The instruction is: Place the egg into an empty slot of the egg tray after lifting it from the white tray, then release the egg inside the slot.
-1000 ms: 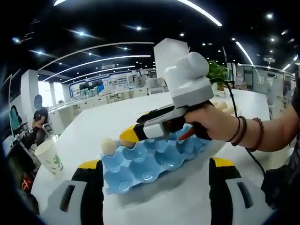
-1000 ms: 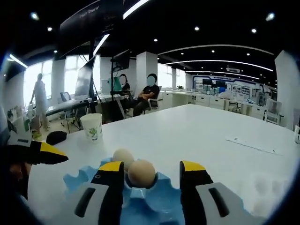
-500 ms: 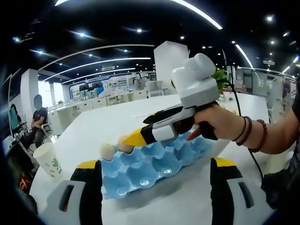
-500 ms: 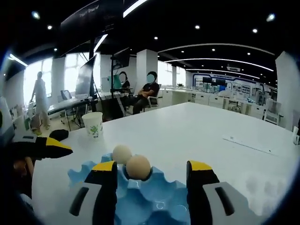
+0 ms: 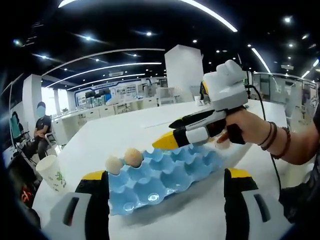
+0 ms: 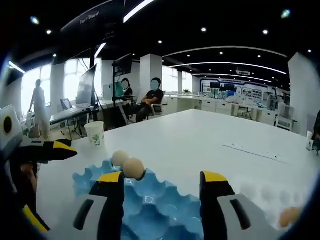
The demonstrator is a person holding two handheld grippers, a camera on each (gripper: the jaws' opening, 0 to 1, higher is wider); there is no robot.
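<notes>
- Change noted: half a second ago the right gripper stood with its yellow tips close over the brown egg; it is now drawn back and raised above the middle of the blue egg tray, clear of the egg. In the right gripper view the jaws stand wide apart with nothing between them, and the egg sits beyond the tips.
- Meaning for the task: the egg rests in an end slot of the tray, just beside a paler egg. Judged from this, placement and release are done and the gripper is withdrawing.
- Left gripper: jaws wide open, holding nothing, set on either side of the tray's near edge without touching it.
- Containers: the egg tray holds these two eggs at one end; the other slots in sight are empty. A paper cup stands on the white table, well apart; its contents cannot be seen.
- One more egg lies at the right edge of the right gripper view; what it rests on cannot be told.
</notes>
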